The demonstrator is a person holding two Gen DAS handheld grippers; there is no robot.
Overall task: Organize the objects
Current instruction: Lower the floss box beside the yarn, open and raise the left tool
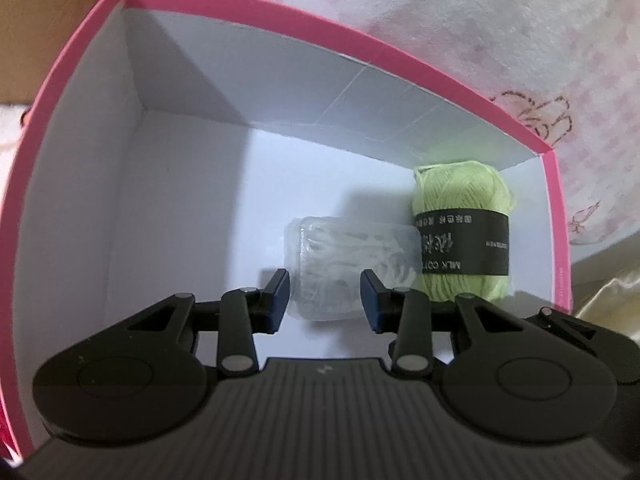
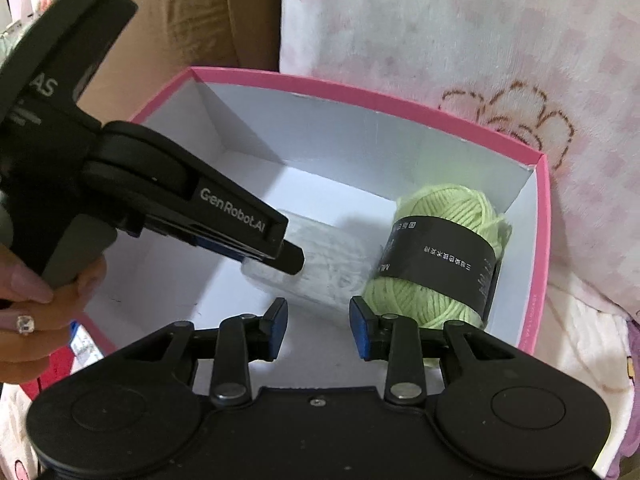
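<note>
Though flat, skein (image 1: 464,236) along box wall (image 1: 534,216)

A home, likely a bedroom: pink floral fleece blanket (image 2: 460,40), cardboard box (image 2: 192,20), pink storage box (image 1: 400,68).

An open box (image 2: 536,240) is set on a cloth (image 2: 460,40), with a cardboard carton (image 2: 192,20) placed behind its far left corner. Inside the box, on its floor, a ball of yarn (image 2: 440,264) is laid in the far right corner, and a small packet (image 2: 328,264) is laid just to its left, the two close together or touching. The rest of the floor, to the left of the packet, is left bare, and the left gripper (image 2: 296,258) is held over the packet's left end.
</note>
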